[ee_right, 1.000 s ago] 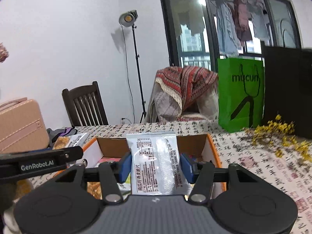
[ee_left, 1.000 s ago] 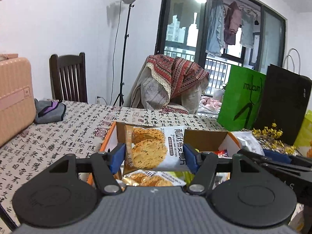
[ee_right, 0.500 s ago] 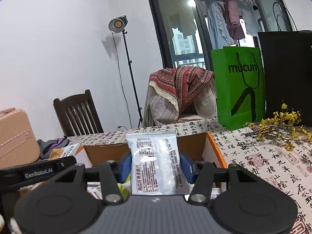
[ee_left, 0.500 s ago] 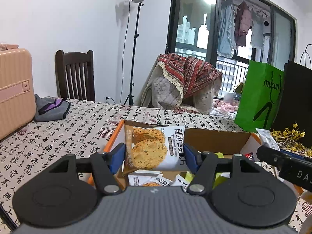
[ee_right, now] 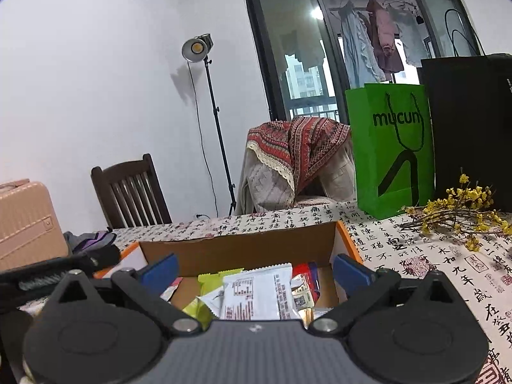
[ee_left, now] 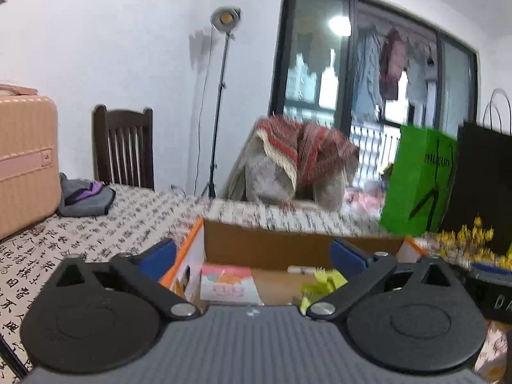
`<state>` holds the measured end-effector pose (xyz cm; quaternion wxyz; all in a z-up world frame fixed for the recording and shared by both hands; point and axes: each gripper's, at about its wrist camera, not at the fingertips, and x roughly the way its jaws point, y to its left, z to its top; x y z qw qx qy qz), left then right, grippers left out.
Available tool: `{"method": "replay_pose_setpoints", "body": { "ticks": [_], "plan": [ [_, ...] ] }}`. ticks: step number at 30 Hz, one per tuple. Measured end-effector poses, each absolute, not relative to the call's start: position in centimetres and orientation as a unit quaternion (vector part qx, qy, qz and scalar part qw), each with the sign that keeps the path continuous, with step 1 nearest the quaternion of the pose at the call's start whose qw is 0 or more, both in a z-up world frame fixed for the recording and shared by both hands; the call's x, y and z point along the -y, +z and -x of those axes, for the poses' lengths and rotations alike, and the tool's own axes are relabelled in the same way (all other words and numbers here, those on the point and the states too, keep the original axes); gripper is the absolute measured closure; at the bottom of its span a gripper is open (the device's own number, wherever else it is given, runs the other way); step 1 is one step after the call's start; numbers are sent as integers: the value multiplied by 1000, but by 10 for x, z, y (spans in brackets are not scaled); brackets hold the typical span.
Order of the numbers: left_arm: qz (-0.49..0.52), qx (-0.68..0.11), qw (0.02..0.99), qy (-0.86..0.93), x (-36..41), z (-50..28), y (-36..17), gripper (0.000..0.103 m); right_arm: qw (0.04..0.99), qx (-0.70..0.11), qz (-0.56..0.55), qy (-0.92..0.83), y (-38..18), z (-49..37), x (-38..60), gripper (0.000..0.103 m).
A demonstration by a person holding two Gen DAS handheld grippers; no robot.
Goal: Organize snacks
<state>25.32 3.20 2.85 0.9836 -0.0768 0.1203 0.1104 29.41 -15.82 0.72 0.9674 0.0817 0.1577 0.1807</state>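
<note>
Frankly, much of my left wrist view is smeared: the far edge of the table (ee_left: pixel 80 240), the draped chair and the green bag (ee_left: pixel 416 179) are all blurred, so I cannot read the print there. Each tool's own grey body cuts off the near part of the cardboard box (ee_right: pixel 243 249), and I cannot see its front wall or most of its floor in either view. The small packets at the right end of the box are too crowded to tell apart.

The box sits on the calligraphy-print cloth straight ahead of both tools, brown inside with orange edges. In the right view a white packet (ee_right: pixel 256 294) with dense black print lies on top of the pile inside, tilted, beside a yellow-green packet (ee_right: pixel 208 288) and some red ones. In the left view I see a pink-and-white packet (ee_left: pixel 227 283) on the box floor at the left end and yellow-green wrappers (ee_left: pixel 323 284) toward the right.

The left gripper (ee_left: pixel 252 252) has just been opening; its blue pads (ee_left: pixel 158 254) stand wide apart with nothing between them. The right gripper (ee_right: pixel 254 267) has likewise just been opening, its jaws spread wide and released, the white packet lying below and apart from the pads. Both tools point slightly downward over the near side of the box, the left one's black arm showing at the left edge of my right view.
</note>
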Motion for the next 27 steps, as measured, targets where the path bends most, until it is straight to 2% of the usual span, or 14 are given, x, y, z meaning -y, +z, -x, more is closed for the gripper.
{"method": "replay_pose_setpoints", "body": {
  "ticks": [27],
  "plan": [
    [109, -124, 979, 117, -39, -253, 33, 0, 972, -146, -79, 164, 14, -296, 164, 0]
  ]
}}
